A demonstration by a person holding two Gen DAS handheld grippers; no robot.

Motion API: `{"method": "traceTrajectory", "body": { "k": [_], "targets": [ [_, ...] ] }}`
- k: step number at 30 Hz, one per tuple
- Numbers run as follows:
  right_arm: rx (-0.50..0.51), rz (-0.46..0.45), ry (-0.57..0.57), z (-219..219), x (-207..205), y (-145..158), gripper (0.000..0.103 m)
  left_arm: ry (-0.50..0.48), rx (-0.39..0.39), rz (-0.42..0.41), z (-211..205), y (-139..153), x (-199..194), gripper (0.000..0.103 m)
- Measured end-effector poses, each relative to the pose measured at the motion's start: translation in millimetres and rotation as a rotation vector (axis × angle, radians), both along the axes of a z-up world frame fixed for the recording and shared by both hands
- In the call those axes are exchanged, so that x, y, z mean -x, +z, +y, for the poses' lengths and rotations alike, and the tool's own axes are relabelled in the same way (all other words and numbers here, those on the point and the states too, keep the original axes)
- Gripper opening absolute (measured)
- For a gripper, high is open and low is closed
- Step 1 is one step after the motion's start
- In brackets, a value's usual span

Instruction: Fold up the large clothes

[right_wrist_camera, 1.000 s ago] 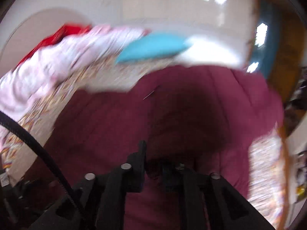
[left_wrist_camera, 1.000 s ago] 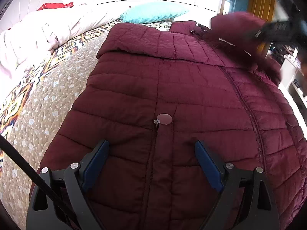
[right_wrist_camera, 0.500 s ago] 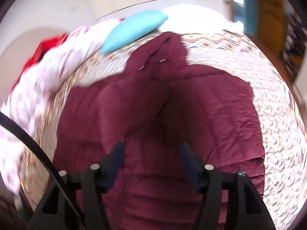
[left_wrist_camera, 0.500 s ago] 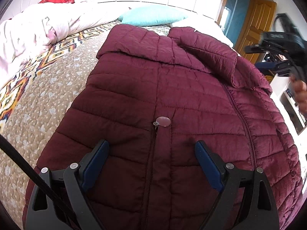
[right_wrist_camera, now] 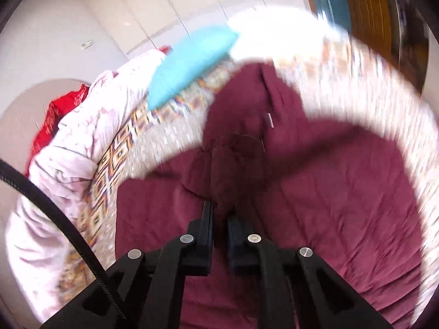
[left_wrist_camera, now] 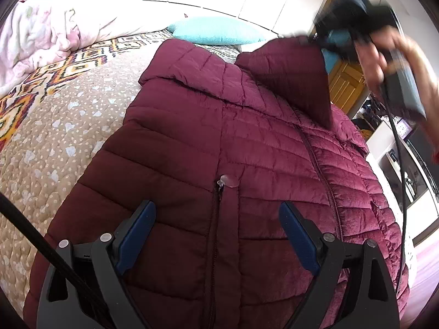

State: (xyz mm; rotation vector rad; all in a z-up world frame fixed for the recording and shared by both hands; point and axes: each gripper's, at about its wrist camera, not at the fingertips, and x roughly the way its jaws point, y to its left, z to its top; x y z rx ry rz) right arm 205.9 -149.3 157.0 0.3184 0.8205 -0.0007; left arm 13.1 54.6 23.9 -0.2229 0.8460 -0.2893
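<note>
The dark maroon quilted puffer jacket (left_wrist_camera: pixel 219 150) is lying spread across the patterned beige quilted bedspread (left_wrist_camera: pixel 55 126). I am pinching its hood (right_wrist_camera: pixel 227 159) with my right gripper (right_wrist_camera: pixel 221 222), jaws nearly together on the fabric, lifting it so it can be laid over the body, I judge. My left gripper (left_wrist_camera: pixel 216 219) is hovering low over the front zipper, jaws wide and gripping nothing, ready to steady the hem. A turquoise pillow (left_wrist_camera: pixel 214 31) is lying beyond the collar.

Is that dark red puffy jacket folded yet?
Mostly spread: the maroon quilted jacket lies flat on the bed; only one sleeve is lifted, pinched by the right tool.
</note>
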Motion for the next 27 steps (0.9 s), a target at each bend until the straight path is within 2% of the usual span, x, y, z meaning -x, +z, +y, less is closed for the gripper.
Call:
{"method": "traceTrajectory", "body": {
  "k": [3,5,8,10,13,16,17,19,24,27],
  "targets": [
    [0.120,-0.032,0.065,54.8,-12.3,12.6,0.009,0.006,0.027,-0.013,5.3,2.4,2.6,0.090],
    [0.153,0.003,0.157,99.1,-24.4,-3.3,0.010,0.014,0.051,-0.022,9.4,3.6,5.4,0.090],
    [0.154,0.118,0.276,142.9,-38.8,-41.6,0.025,0.024,0.065,-0.037,12.7,5.1,8.8,0.090],
    [0.116,0.199,0.369,163.2,-42.0,-63.9,0.037,0.025,0.062,-0.040,14.0,4.9,10.1,0.090],
    [0.094,0.208,0.448,169.2,-32.6,-65.5,0.038,0.026,0.060,-0.035,13.4,5.2,9.8,0.090],
    [0.068,0.157,0.430,156.7,-24.4,-56.5,0.039,0.025,0.051,-0.031,11.1,5.0,8.7,0.090],
    [0.071,0.140,0.390,148.9,-23.5,-55.1,0.039,0.024,0.050,-0.029,10.5,5.1,8.4,0.090],
    [0.122,0.134,0.335,145.3,-25.4,-58.4,0.039,0.024,0.048,-0.025,10.2,4.7,7.4,0.090],
    [0.165,0.233,0.273,141.6,-45.6,-104.8,0.039,0.024,0.040,-0.011,8.6,2.7,2.2,0.090],
    [0.172,0.248,0.257,140.6,-51.9,-113.6,0.039,0.015,0.027,0.002,8.1,1.3,0.1,0.091]
  ]
}}
